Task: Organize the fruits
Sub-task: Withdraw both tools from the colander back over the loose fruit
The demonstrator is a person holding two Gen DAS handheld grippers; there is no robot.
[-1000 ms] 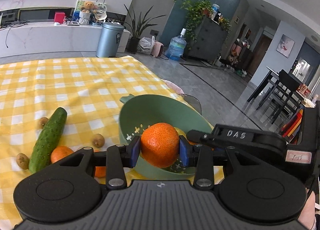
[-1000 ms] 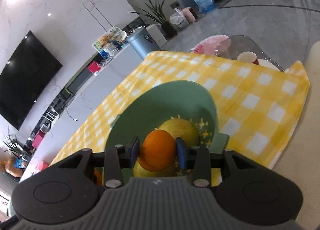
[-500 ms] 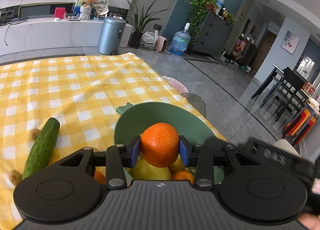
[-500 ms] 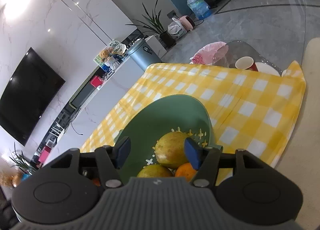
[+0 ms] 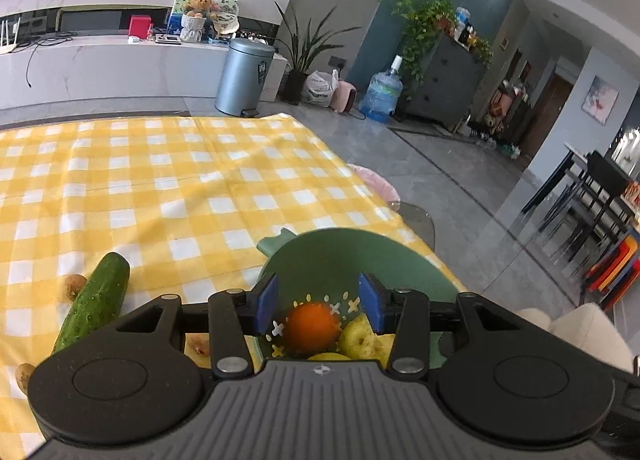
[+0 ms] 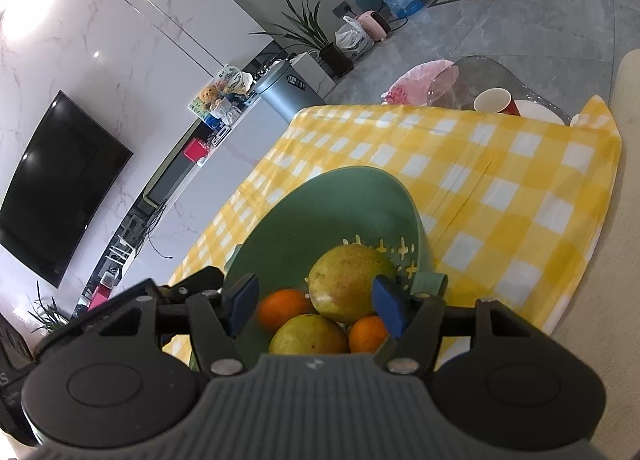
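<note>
A green colander bowl (image 5: 340, 256) stands on the yellow checked cloth (image 5: 160, 180) near the table's right edge. My left gripper (image 5: 320, 302) is open above it, and an orange (image 5: 312, 327) lies below the fingers beside a yellow-green fruit (image 5: 366, 340). My right gripper (image 6: 316, 300) is open and empty over the same bowl (image 6: 320, 212), which holds two yellow-green fruits (image 6: 346, 286) and two oranges (image 6: 282, 308). A cucumber (image 5: 94, 302) lies left of the bowl.
Small brown fruits (image 5: 74, 286) lie by the cucumber. The table edge drops off just right of the bowl. A paper cup (image 6: 494, 100) and a white plate (image 6: 536, 110) sit on a glass side table beyond the cloth.
My left gripper has opened and let its orange drop into the bowl. My right gripper let go of its orange earlier and has drawn back a little, still open.
</note>
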